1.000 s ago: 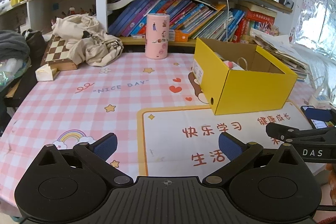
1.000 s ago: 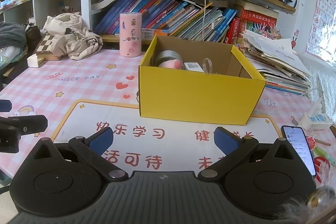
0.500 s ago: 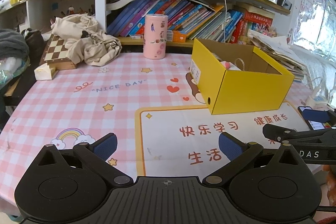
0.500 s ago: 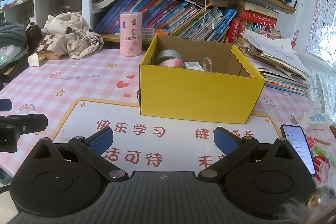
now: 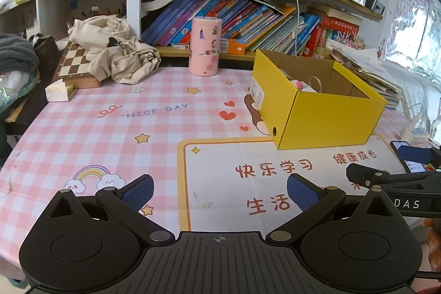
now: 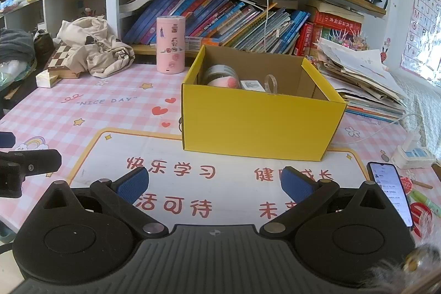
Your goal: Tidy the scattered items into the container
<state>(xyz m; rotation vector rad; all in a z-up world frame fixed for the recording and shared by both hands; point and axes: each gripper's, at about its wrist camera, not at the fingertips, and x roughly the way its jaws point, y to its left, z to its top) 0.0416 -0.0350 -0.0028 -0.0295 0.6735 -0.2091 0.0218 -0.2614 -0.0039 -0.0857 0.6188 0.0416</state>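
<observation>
The left gripper [image 5: 220,189] is held low over the near edge of the table [image 5: 82,128]. Its two blue-padded fingers [image 5: 137,188] are spread wide apart with nothing between them. Below the gap lies the white mat [image 5: 220,161] with red characters.

The right gripper [image 6: 214,181] is in the same condition: fingers [image 6: 132,183] spread wide, gap empty, positioned over the front part of the mat [image 6: 110,156]. In the left wrist view, the right gripper [image 5: 391,178] appears at the right edge, just beside the left one and level with it.

The yellow box [image 6: 261,123] stands upright on the table, partly on the far edge of the mat. It is directly ahead of the right gripper, apart from the fingertips, with a strip of mat between. From the left gripper the box [image 5: 325,117] lies ahead and to the right, further off.

Contents visible in the box:
- a roll of tape [image 6: 220,72] against the left wall;
- a pink item [image 6: 224,81] in front of the roll;
- a small white carton [image 6: 251,85] near the middle;
- a clear ring [image 6: 271,84] standing on edge, right of the carton.

Other items on the table:
- a pink canister [image 6: 170,44], upright, behind and left of the box;
- a phone [image 6: 390,192], screen lit, flat at the right front, just beside the right gripper;
- a heap of cloth [image 5: 113,51] on a chessboard [image 5: 74,65] at the far left.
</observation>
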